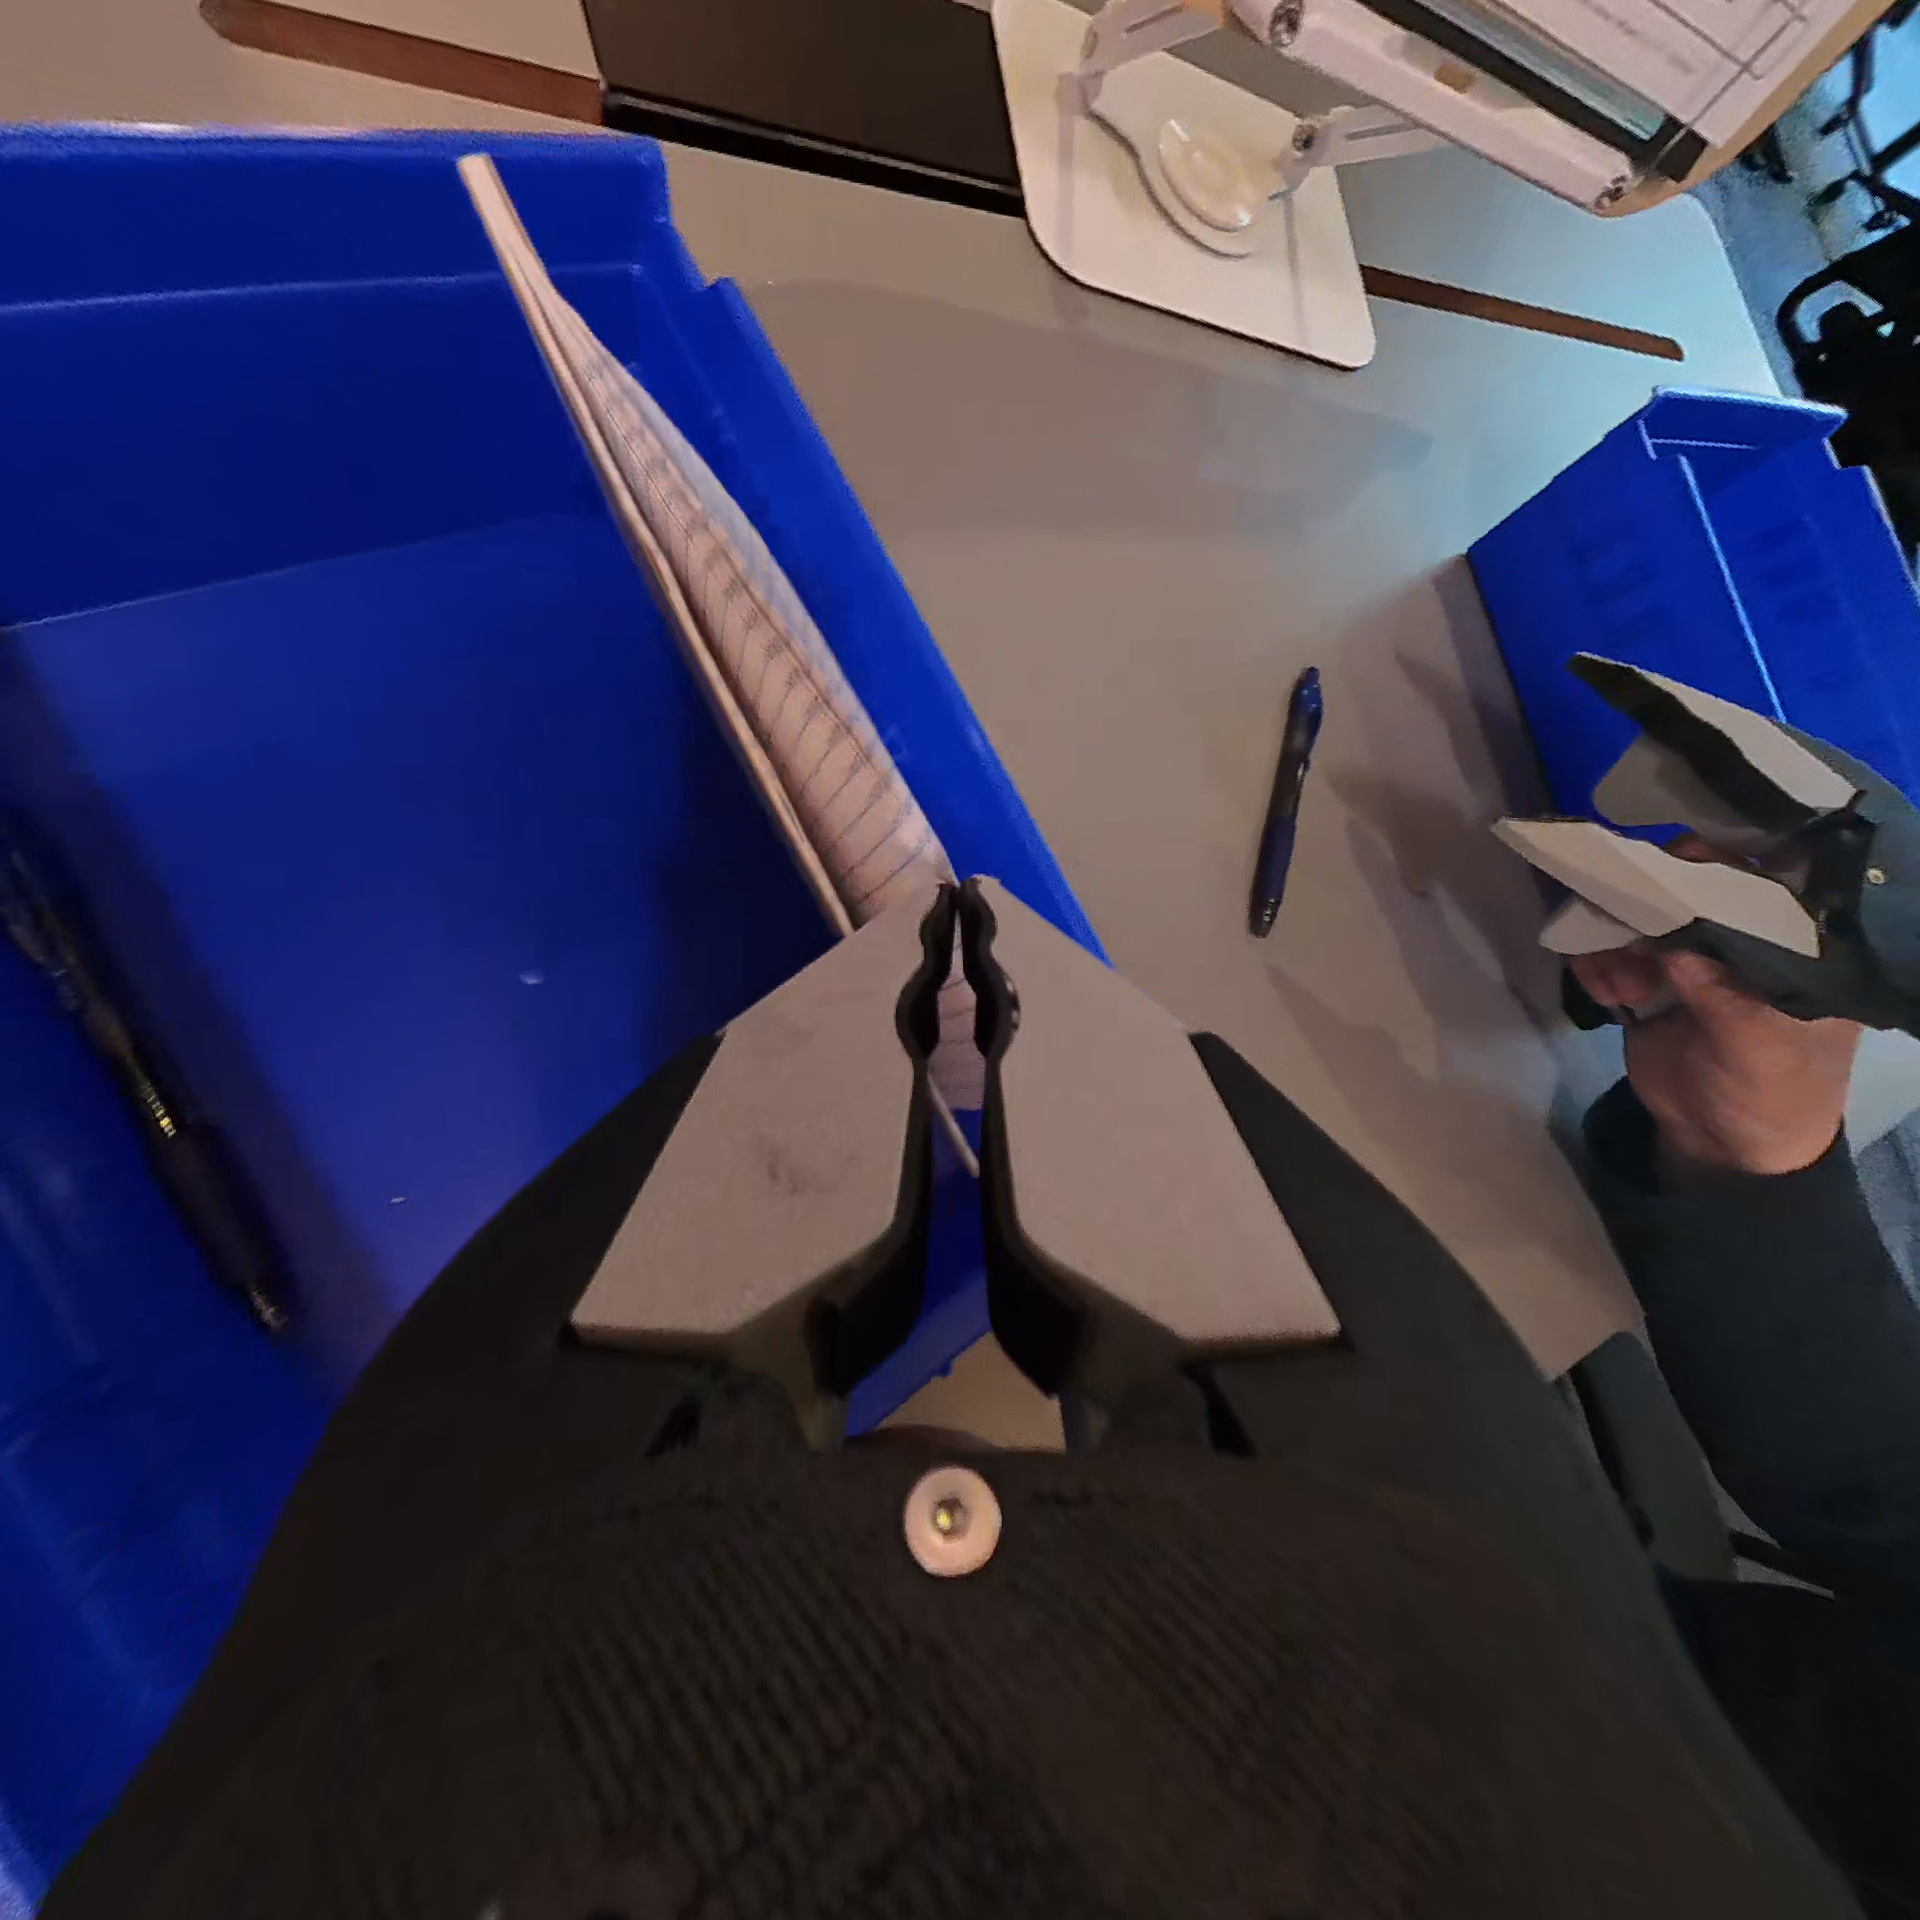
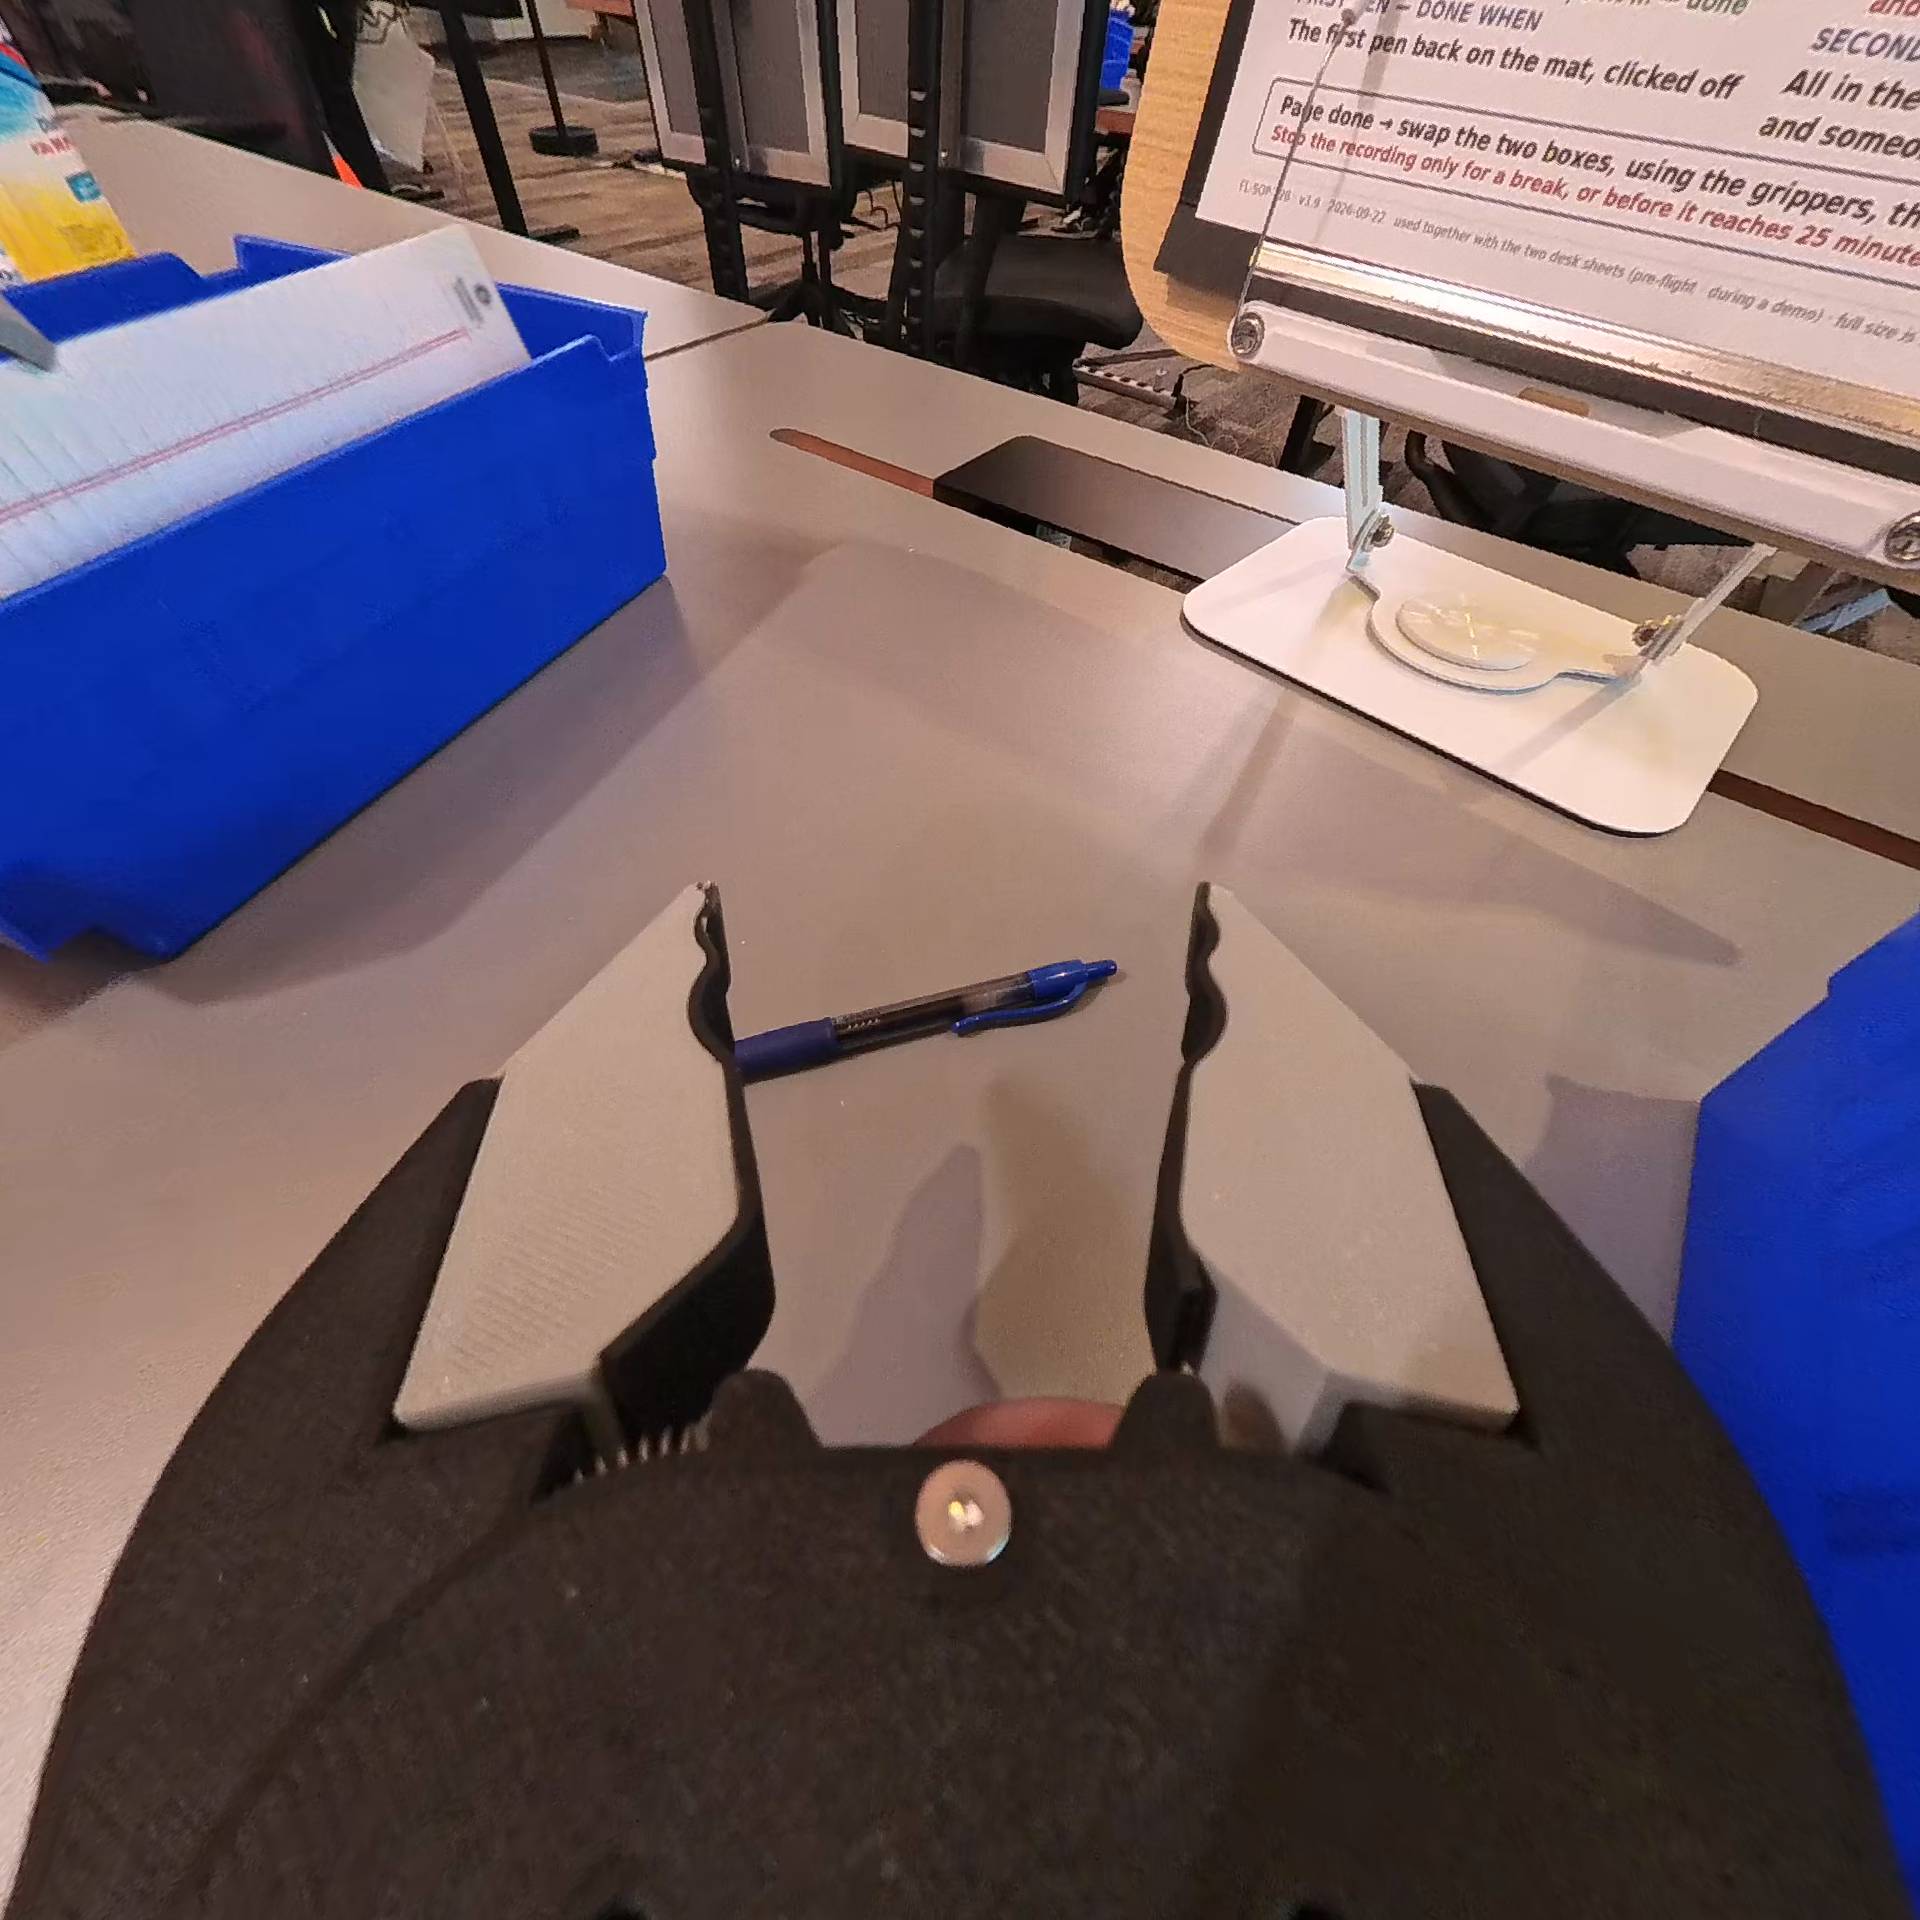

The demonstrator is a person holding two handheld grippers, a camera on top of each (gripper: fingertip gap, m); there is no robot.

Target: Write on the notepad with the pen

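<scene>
My left gripper [image 1: 958, 896] is shut on the near edge of a lined white notepad [image 1: 717, 582], which stands on edge inside a blue bin [image 1: 312, 727], leaning on its right wall. In the right wrist view the notepad [image 2: 239, 416] sticks up out of that bin [image 2: 343, 623]. A blue pen [image 2: 925, 1013] lies on the grey mat between the fingertips of my right gripper [image 2: 956, 904], which is open and empty above it. The pen [image 1: 1286, 800] and the right gripper [image 1: 1538, 753] also show in the left wrist view.
A dark pen [image 1: 135, 1081] lies in the left bin's bottom. A second blue bin [image 1: 1704, 582] stands at the right. A white stand [image 2: 1475, 675] holding an instruction board [image 2: 1558, 187] is at the back of the grey table [image 2: 935, 675]. A person's hand [image 1: 1714, 1070] holds the right gripper. The grippers' ends are close to 25 centimetres from one another.
</scene>
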